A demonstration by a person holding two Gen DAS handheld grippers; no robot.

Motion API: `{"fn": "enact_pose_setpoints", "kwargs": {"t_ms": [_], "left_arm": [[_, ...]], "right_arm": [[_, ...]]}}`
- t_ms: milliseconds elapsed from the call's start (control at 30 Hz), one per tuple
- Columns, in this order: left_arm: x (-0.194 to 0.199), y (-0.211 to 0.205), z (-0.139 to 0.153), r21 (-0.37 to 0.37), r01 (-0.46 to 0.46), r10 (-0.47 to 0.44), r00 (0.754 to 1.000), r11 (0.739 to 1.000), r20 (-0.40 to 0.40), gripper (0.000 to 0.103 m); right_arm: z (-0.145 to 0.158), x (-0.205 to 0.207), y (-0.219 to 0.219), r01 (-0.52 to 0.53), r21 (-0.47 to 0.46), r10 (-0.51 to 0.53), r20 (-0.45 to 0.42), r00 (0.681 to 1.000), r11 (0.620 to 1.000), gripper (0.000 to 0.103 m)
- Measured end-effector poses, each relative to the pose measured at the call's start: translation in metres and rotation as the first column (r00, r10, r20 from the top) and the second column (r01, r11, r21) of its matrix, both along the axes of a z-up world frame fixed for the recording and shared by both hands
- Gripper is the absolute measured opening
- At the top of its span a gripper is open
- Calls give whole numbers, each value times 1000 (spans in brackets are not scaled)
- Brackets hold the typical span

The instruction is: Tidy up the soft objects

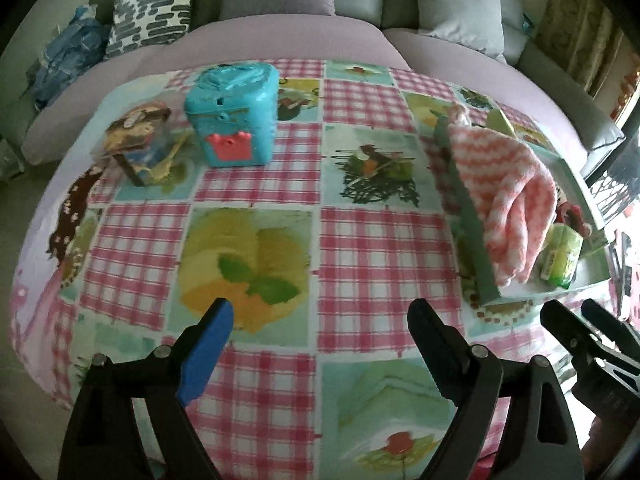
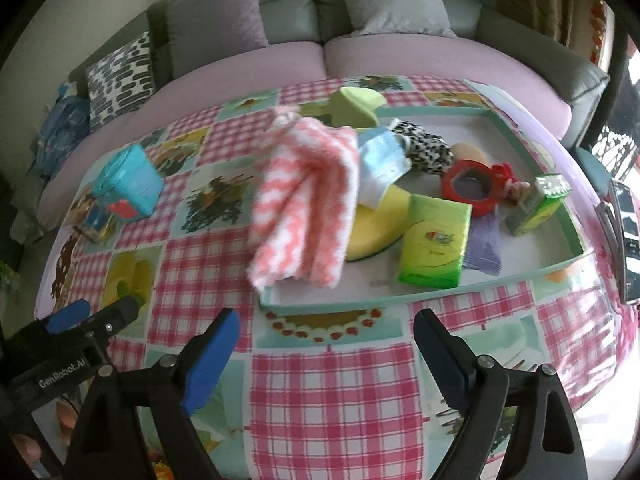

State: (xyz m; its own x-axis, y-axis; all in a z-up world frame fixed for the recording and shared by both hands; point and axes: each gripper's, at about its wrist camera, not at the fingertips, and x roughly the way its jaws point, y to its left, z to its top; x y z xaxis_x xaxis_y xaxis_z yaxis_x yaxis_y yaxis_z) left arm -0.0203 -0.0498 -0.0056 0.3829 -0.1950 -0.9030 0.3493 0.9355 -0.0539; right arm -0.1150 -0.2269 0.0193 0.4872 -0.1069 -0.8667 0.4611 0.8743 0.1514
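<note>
Both hand-held grippers, the left (image 1: 320,316) and the right (image 2: 326,326), hang over the checked bench (image 2: 328,380) with jaws spread and nothing between them. The pink-and-white fleecy cloth (image 2: 306,200) lies draped over the near-left wall of the shallow tray (image 2: 420,294), half inside it.

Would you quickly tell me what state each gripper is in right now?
Left gripper: open, nothing between its fingers.
Right gripper: open, nothing between its fingers; the pink-and-white cloth lies draped over the tray edge.
</note>
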Motion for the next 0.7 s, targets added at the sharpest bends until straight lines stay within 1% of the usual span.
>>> {"fn": "enact_pose_setpoints", "kwargs": {"t_ms": [133, 233, 533, 700], "left_arm": [[-6, 5, -2, 38, 3, -2, 1000, 999, -6, 89], [-9, 7, -2, 42, -4, 4, 1000, 999, -9, 89], [-16, 9, 0, 58, -29, 28, 999, 998, 18, 89], [-16, 13, -1, 59, -56, 55, 998, 997, 9, 89]], "right_arm": [[-1, -1, 6, -2, -4, 2, 2, 1000, 1000, 90], [-2, -1, 9, -6, -15, 6, -3, 1000, 1000, 90], [-4, -5, 14, -6, -40, 6, 5, 1000, 999, 90], [-4, -6, 16, -1, -63, 1, -2, 1000, 998, 90]]}}
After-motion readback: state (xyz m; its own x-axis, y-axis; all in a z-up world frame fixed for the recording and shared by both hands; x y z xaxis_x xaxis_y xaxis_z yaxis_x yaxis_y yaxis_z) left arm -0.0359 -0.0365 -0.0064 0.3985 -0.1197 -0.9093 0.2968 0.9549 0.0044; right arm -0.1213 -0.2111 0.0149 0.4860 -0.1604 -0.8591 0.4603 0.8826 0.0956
